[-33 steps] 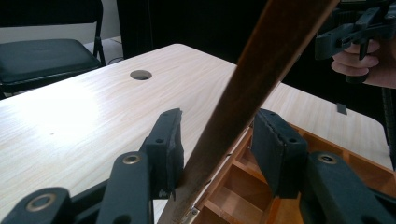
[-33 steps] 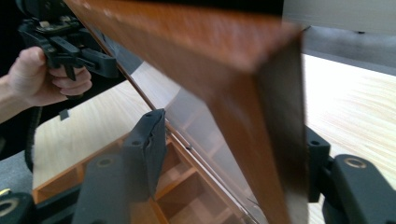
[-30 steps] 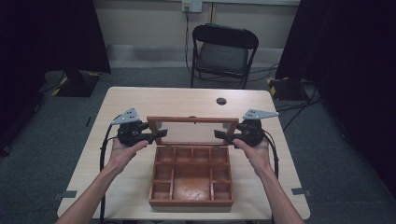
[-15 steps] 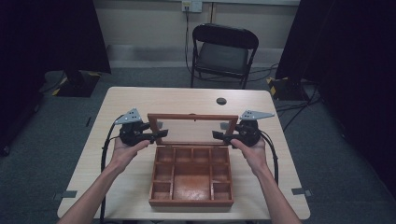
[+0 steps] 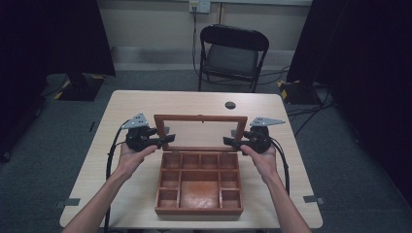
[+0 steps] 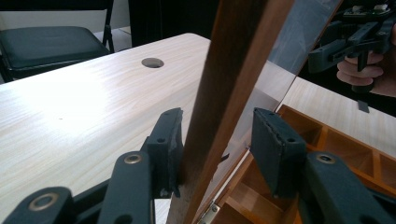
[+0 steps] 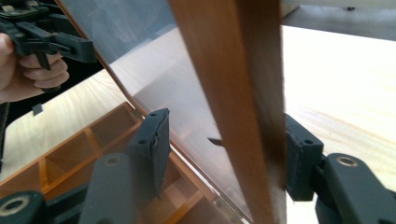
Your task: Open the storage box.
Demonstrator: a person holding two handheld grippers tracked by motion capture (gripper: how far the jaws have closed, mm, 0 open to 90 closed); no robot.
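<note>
The wooden compartment box (image 5: 199,210) sits on the table (image 5: 136,104) toward 6 o'clock. Its glass-paned lid (image 5: 200,118) stands up from the hinged edge at the box's 12 o'clock side and leans slightly.

The left gripper (image 5: 167,140) is at the lid's 9 o'clock rail and the right gripper (image 5: 228,141) at its 3 o'clock rail.

In the left gripper view, the jaws straddle the side rail (image 6: 224,84). The outer pad lies against the wood, while the inner pad stands clear of the pane, so the lid isn't clamped.

The right gripper's jaws have just been closing with the other rail (image 7: 229,93) between them. Its outer pad is at the wood and its inner pad is off the glass.

The step looks like swinging the lid on its hinges. To do it well:

- Keep both grippers level with each other, so the frame turns without twisting against the hinges.
- Press on the wooden rails rather than the pane.
- If a firmer hold is wanted, close gently until both pads meet the rail, not the glass.
- Move both hands at the same pace, and let the box stay flat, away from the grommet hole (image 5: 230,105) at 12 o'clock.
</note>
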